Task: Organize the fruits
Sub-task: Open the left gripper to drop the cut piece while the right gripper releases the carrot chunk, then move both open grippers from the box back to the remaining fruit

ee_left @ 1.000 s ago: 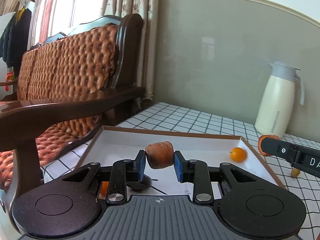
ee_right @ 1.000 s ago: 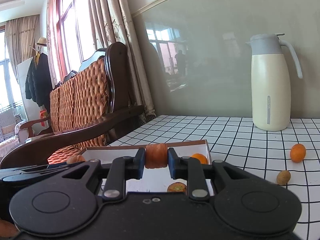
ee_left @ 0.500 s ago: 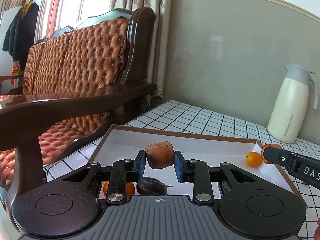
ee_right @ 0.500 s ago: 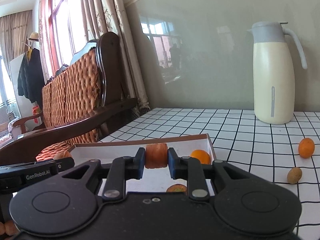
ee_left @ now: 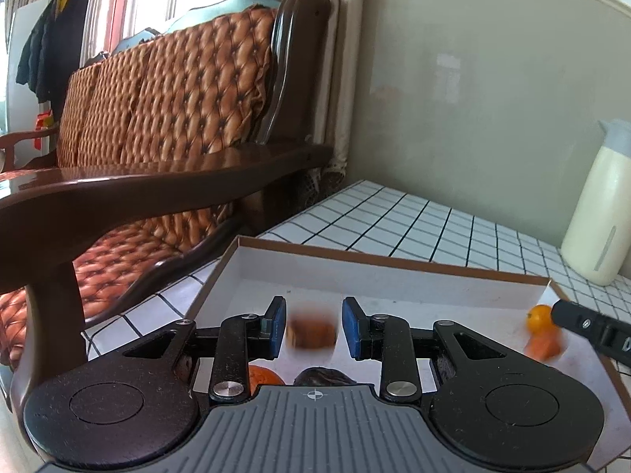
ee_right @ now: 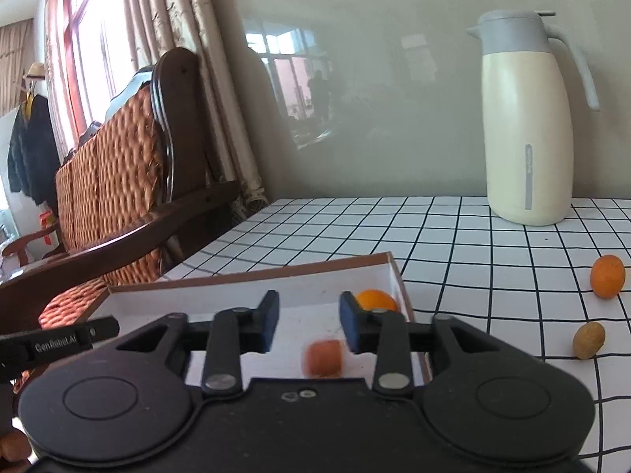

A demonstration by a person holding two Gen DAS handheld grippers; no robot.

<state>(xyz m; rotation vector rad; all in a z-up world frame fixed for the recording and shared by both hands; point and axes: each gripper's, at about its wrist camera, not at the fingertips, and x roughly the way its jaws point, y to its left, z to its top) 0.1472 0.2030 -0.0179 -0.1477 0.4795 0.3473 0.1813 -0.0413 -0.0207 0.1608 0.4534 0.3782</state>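
Home living room, by look of it. Carved dark-wood sofa (ee_left: 165,126) with tufted orange cushions at my left. Patterned curtains (ee_right: 157,31) over big window. Coats (ee_left: 51,43) on rack. Cream thermos jug (ee_right: 528,118) on grid-print tablecloth (ee_right: 434,236).

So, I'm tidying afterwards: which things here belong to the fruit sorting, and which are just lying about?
Job: tray, brown piece, orange piece, orange in the tray, loose orange, tan fruit.
Lying about: thermos jug, wooden sofa, curtains, hanging coat.
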